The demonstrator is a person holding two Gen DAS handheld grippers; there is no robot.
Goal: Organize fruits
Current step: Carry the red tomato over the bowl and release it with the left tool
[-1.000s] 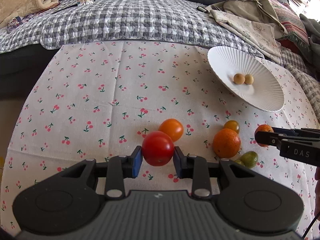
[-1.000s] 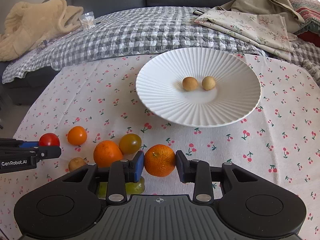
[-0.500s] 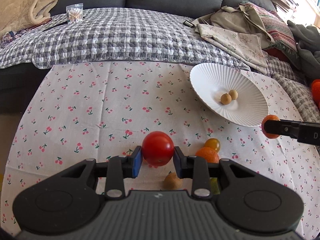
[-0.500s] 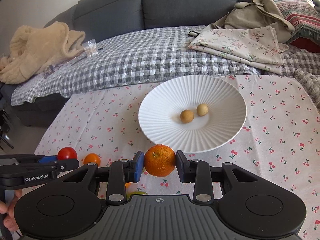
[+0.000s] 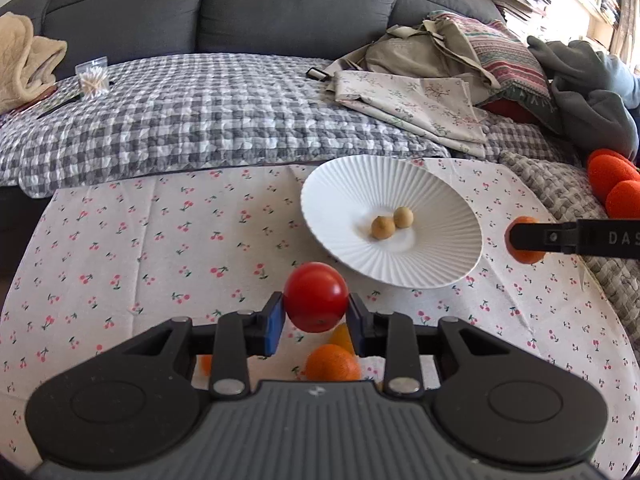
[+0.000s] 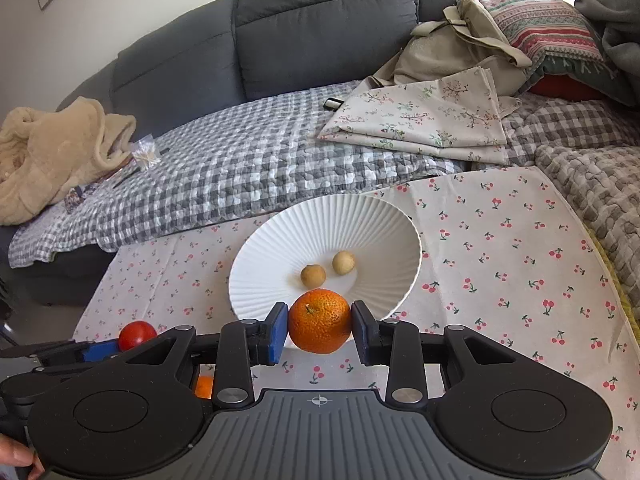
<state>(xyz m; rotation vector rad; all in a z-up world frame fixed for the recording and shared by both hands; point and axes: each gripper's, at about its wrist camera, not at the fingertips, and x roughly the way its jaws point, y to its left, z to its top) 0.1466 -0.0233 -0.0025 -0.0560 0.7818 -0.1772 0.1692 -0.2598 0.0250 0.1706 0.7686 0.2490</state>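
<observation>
My left gripper is shut on a red tomato and holds it above the cherry-print cloth, just short of the white ribbed plate. My right gripper is shut on an orange mandarin at the plate's near rim. Two small tan fruits lie in the plate; they also show in the right wrist view. The right gripper shows at the right in the left wrist view. The left one, with the tomato, shows at lower left in the right wrist view.
An orange fruit and a yellow-orange one lie on the cloth under my left gripper. A checked quilt, folded cloths and a grey sofa lie behind the table. A beige blanket is at far left.
Both grippers have risen off the cloth with their fruits and moved toward the plate. The loose fruits on the cloth have dropped below the grippers in view.
</observation>
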